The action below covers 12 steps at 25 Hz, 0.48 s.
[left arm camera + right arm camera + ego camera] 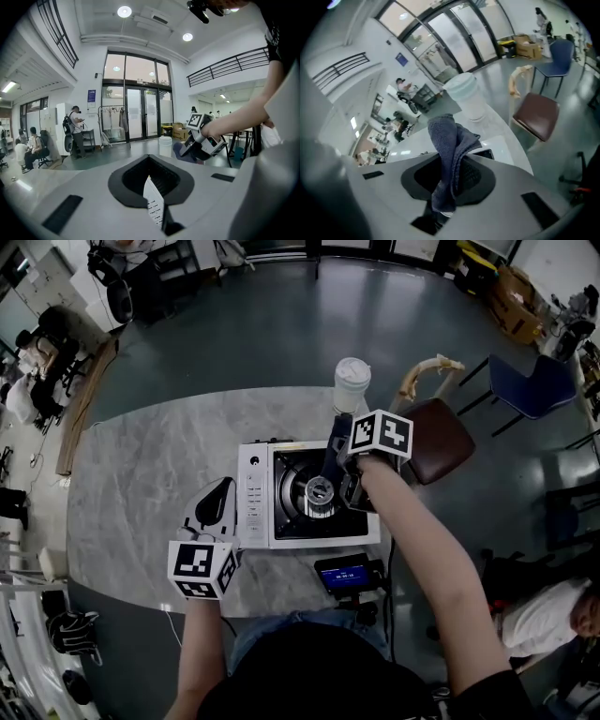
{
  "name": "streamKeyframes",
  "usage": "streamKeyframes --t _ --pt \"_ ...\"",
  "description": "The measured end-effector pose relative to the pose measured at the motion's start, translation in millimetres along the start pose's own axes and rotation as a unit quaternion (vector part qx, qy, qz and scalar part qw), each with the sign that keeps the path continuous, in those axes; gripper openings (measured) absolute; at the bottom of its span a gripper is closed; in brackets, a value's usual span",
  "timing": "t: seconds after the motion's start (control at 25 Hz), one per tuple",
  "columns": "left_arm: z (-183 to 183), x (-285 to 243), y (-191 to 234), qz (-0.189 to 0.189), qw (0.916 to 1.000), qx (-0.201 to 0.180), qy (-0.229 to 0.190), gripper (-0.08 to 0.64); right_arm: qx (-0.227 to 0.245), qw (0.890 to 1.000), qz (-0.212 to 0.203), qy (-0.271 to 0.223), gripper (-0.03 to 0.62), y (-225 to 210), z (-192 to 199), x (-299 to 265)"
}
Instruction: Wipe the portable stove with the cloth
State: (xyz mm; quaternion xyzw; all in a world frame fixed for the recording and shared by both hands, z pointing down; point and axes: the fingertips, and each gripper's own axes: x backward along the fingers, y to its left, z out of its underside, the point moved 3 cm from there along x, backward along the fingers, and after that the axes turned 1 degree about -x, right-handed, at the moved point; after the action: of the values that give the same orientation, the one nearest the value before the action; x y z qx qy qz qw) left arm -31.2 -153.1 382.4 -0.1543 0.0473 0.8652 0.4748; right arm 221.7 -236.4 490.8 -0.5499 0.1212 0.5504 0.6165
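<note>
1. The white portable stove with the black top sits in the middle of the grey stone-look desk, right in front of the person.
2. The soft blue-grey cloth is over the round metal burner in the middle of the stove. I cannot tell if it touches.
3. To wipe well, I think the cloth should be pushed down flat and rubbed slowly over the black top. It should go around the burner so it does not snag.
4. The right gripper is squeezed tight on the cloth. The cloth pokes out past its tip in a bunch.
5. The left gripper is just beside the stove's left side. Its jaws are pressed together with nothing in them. It could hold the stove steady.
6. A white cup with a lid stands behind the stove, so wipe gently near it.
</note>
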Motion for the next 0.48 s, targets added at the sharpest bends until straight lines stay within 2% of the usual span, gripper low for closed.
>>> streamKeyframes --t 0.08,0.16,0.36,0.48 --pt "1.1 0.6 2.5 -0.003 1.0 0.002 -0.001 0.011 -0.028 0.998 0.053 -0.011 0.077 -12.5 7.9 -5.5" --pt "2.9 1.1 4.3 -0.004 1.0 0.006 -0.002 0.011 -0.036 0.995 0.092 -0.019 0.077 -17.7 11.8 -9.0" --pt "7.7 3.7 7.5 -0.007 0.9999 0.014 -0.004 0.011 -0.023 0.983 0.18 -0.009 0.077 -26.2 13.9 -19.6" --pt "9.9 7.4 10.7 -0.013 0.9997 0.022 -0.005 0.011 -0.004 0.979 0.205 0.0 0.077 -24.5 14.6 -28.8"
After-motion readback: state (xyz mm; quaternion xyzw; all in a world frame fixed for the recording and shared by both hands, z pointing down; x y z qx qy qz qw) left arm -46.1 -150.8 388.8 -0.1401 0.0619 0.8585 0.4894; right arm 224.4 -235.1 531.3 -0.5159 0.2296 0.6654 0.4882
